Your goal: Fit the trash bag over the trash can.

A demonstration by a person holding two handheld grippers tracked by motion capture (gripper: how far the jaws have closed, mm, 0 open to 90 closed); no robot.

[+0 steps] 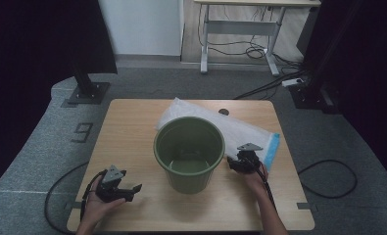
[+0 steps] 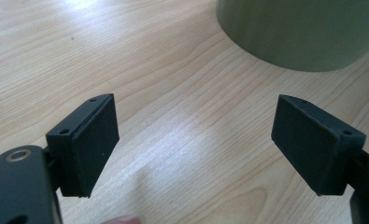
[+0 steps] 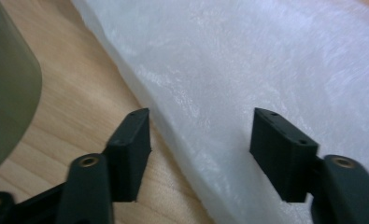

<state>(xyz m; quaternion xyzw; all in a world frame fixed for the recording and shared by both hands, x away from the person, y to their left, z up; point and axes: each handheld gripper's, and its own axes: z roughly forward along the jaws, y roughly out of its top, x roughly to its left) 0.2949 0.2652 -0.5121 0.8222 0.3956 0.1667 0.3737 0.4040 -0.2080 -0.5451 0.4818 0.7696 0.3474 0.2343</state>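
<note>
Table: the light wooden rectangular table point(image 1: 132, 127) is carrying everything in the high view.
Bag: the white translucent plastic bag with a blue end strip point(image 1: 240, 131) is lying flat across the far right of the table, passing behind the bucket; in the right gripper view its near edge point(image 3: 247, 93) is lying between the jaws.
Bucket: the round olive-green plastic bucket point(image 1: 189, 152) is standing upright at the table's middle, mouth up.
Left gripper: the black left gripper point(image 1: 132, 191) is hovering near the front left, jaws spread wide over bare wood point(image 2: 191, 140), gripping nothing.
Right gripper: the black right gripper point(image 1: 234, 162) is sitting just right of the bucket, jaws apart astride the bag's edge, pads not pressing it.
</note>
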